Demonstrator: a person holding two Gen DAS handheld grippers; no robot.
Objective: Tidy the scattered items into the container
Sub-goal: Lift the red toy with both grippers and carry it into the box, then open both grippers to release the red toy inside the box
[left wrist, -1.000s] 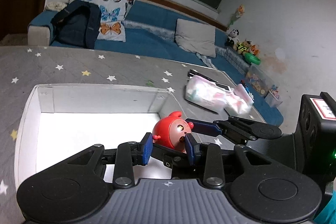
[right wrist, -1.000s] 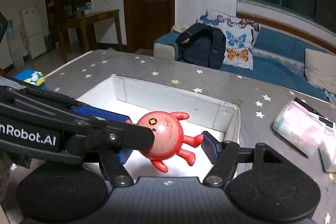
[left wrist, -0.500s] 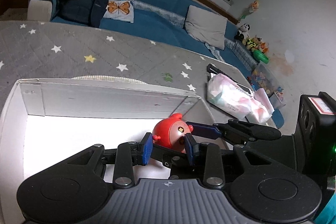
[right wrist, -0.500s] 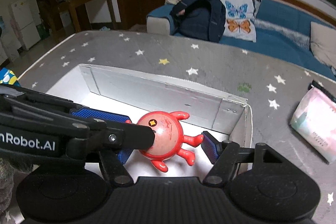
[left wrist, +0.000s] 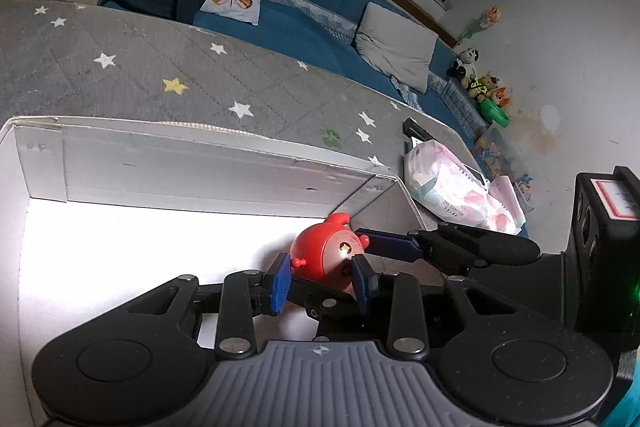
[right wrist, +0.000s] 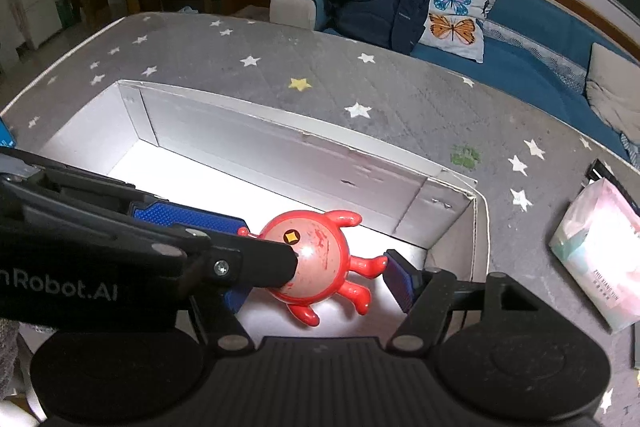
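A round red toy [left wrist: 324,251] with stubby limbs hangs low over the near right corner of a white cardboard box [left wrist: 200,171]. My left gripper [left wrist: 320,267] is shut on its body, one blue pad on each side. In the right wrist view the left gripper [right wrist: 268,243] reaches in from the left and covers part of the red toy [right wrist: 320,255]. My right gripper [right wrist: 316,279] brackets the toy too. Its right pad meets a red leg, and its left pad is mostly hidden behind the left gripper. The box [right wrist: 280,147] floor is bright white.
The box sits on a grey mat with stars [right wrist: 400,87]. Soft tissue packs [right wrist: 596,255] and a dark flat device [left wrist: 414,129] lie to the right of it. A blue sofa with a dark backpack [right wrist: 376,3] and butterfly pillows runs along the mat's far edge.
Both grippers have sunk together toward the box with the toy between them. The box now fills more of both views. The toy keeps its place in both grips.
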